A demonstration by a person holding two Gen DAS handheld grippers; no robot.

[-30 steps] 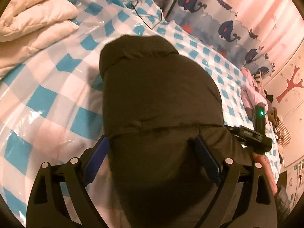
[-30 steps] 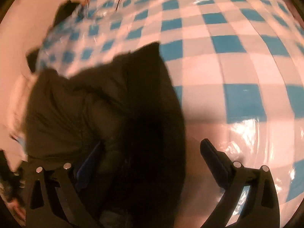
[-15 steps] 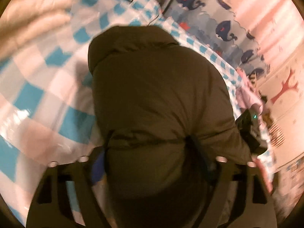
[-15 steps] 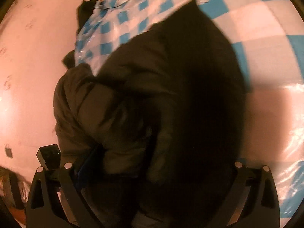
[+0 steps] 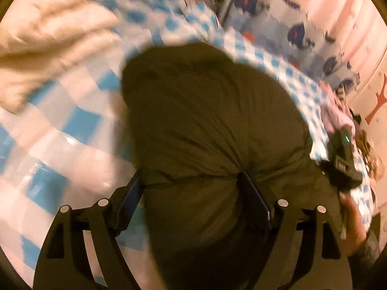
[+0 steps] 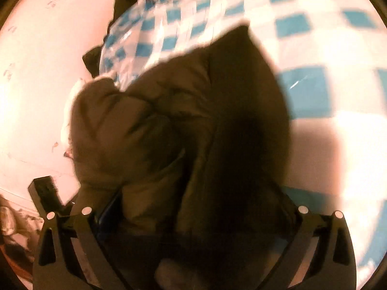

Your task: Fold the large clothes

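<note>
A dark olive padded jacket (image 5: 208, 125) lies bunched on a blue-and-white checked bed cover (image 5: 79, 125). My left gripper (image 5: 193, 188) has its fingers on both sides of a thick fold at the jacket's near end and pinches it. In the right wrist view the same jacket (image 6: 183, 120) fills the middle, lifted and crumpled. My right gripper (image 6: 193, 207) has jacket cloth bunched between its fingers, which stand wide; its right finger is hidden by dark cloth. The other gripper shows in the left wrist view (image 5: 343, 159).
A cream quilt (image 5: 48, 41) lies piled at the far left of the bed. A whale-print curtain (image 5: 302, 31) hangs behind the bed. Pink clothes (image 5: 336, 116) lie at the right edge. A pink wall (image 6: 36, 84) is to the left.
Both grippers have moved in onto the jacket's near end and lifted it. The jacket has bunched up and shifted; the left fingers have closed in on the fold.
</note>
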